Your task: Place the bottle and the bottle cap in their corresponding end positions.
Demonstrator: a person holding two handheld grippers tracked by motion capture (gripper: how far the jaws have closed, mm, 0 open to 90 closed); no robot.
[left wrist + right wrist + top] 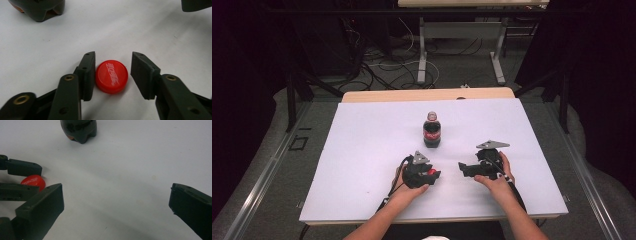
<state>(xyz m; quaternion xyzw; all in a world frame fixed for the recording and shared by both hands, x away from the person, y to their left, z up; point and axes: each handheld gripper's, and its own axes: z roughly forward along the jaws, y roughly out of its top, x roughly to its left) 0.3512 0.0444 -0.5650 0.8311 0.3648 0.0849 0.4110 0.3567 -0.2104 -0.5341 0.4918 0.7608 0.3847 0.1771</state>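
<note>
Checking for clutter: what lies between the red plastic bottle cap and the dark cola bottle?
Only bare white tabletop lies between red plastic bottle cap and dark cola bottle, seen in the left gripper view.

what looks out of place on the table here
The red cap lies flat on the white table between the open jaws of the left gripper, apart from the cola bottle, which stands upright farther back. Nothing looks spilled or damaged.
</note>
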